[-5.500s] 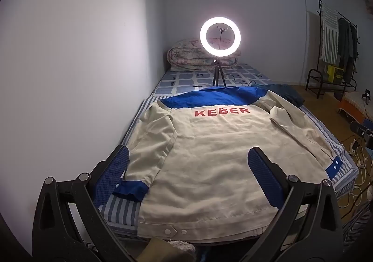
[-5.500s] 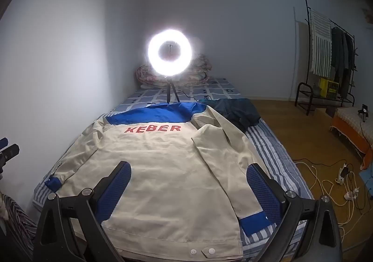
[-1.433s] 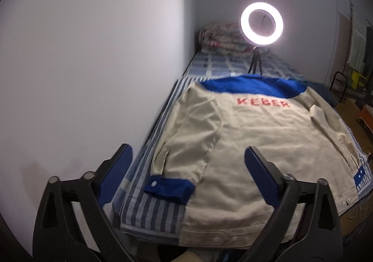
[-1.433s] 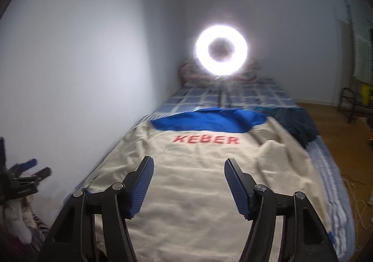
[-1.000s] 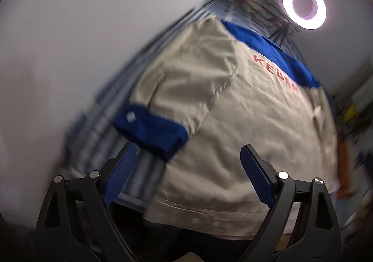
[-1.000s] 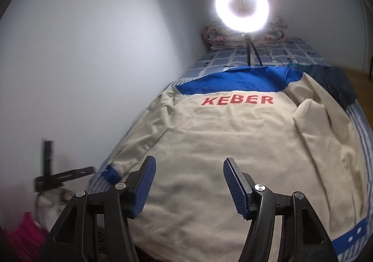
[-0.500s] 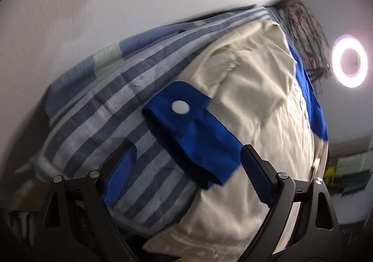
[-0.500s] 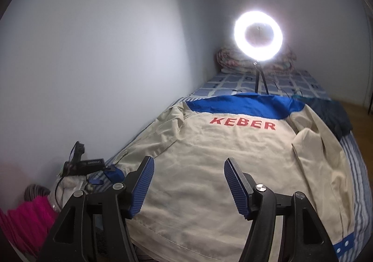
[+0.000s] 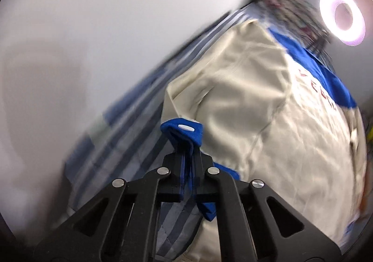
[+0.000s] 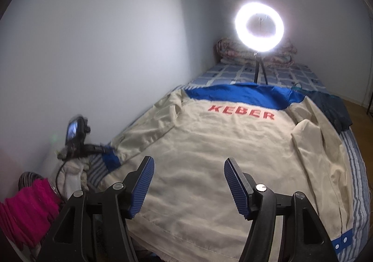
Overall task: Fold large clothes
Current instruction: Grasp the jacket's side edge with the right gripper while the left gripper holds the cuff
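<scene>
**Left claw clamps blue cuff, right claw open over jacket**

Beige jacket (image 10: 209,145) lies back-up, spread across the striped bed (image 10: 356,168), red KEBER lettering (image 10: 241,111) below the blue shoulder band. Left wrist view only: left claw (image 9: 187,145) has just closed, jaws pinched on the blue cuff (image 9: 184,131) of the sleeve by the wall, white snap facing up; view blurred. Right wrist view only: right claw (image 10: 188,182) hangs over the jacket's lower back, jaws apart, nothing between them. The same view shows the other sleeve lying along the bed's outer edge, the ring light (image 10: 259,23) on the bed's far end, and a dark garment (image 10: 333,110) beside the collar.
</scene>
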`<state>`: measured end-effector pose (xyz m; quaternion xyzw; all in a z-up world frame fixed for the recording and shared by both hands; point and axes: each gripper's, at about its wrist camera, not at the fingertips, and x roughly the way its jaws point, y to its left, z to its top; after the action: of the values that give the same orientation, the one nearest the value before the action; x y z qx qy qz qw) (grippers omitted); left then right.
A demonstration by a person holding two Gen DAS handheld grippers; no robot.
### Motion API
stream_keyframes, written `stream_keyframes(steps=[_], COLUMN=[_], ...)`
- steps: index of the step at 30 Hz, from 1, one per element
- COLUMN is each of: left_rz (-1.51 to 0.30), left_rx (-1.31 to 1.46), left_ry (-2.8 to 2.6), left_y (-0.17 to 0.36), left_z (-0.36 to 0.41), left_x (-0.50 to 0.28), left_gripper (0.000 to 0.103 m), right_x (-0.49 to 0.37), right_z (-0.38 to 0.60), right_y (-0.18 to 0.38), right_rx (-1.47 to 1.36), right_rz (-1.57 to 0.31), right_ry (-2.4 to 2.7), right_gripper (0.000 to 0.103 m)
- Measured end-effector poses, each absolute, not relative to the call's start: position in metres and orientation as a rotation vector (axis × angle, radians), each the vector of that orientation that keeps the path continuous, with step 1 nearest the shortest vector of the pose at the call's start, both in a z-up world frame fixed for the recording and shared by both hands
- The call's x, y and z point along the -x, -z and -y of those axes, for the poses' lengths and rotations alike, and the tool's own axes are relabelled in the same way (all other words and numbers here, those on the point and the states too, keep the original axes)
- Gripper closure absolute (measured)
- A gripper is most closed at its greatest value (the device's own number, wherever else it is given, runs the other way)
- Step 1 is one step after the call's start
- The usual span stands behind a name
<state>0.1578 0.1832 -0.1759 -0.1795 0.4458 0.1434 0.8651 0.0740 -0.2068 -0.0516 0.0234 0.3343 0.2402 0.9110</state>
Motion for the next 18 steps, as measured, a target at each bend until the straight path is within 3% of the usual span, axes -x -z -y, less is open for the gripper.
stream_keyframes(steps=[7, 12, 18], left_rz=[-0.747, -0.634, -0.51], left_rx=[0.086, -0.043, -0.151], left_ry=[-0.237, -0.214, -0.218], left_y=[0.097, 0.052, 0.034], left_z=[-0.15, -0.145, -0.144], left_x=[-0.151, -0.141, -0.125], left_gripper=[0.102, 0.103, 0.103], right_x=[-0.101, -0.148, -0.231], right_z=[0.206, 0.196, 0.142], right_y=[0.061, 0.072, 0.085], right_rx=[-0.112, -0.198, -0.278], right_rz=[-0.778, -0.868, -0.98], right_ry=[-0.52, -0.536, -0.639], right_gripper=[0.043, 0.059, 0.059])
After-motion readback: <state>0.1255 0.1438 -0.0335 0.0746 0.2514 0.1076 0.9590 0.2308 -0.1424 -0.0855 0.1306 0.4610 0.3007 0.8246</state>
